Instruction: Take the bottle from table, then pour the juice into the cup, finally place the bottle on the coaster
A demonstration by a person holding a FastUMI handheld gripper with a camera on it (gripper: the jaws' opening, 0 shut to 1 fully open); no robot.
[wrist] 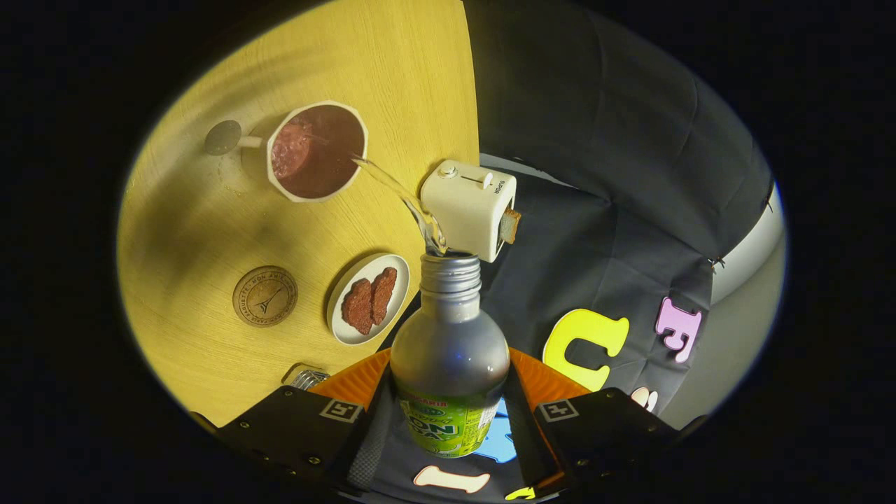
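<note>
Wood-grain table (210,231) filled the far side of the gripper view, with the booth's dark cloth wall (616,140) beside it. Between the fingers (301,434) of the gripper (448,437) stood the bottle (449,357), its labelled body pinched from both sides, so the jaws were closed only as far as the bottle's width allowed and clenched firmly on it. The bottle was tipped forward, its open threaded neck pointing away from the fingers, and a thin clear stream (399,196) of juice arced from the mouth across into the cup (316,150). That cup, white-rimmed with a handle, sat on the table well beyond the fingers and already held dark liquid with some froth.

Nearer the gripper, a round wooden coaster (265,296) lay bare on the table, and just beside it a small white plate (369,299) carried two brown pieces of food. A little white toaster (467,208) stood at the table's edge, just past the bottle's mouth, with a slice of bread poking out.
</note>
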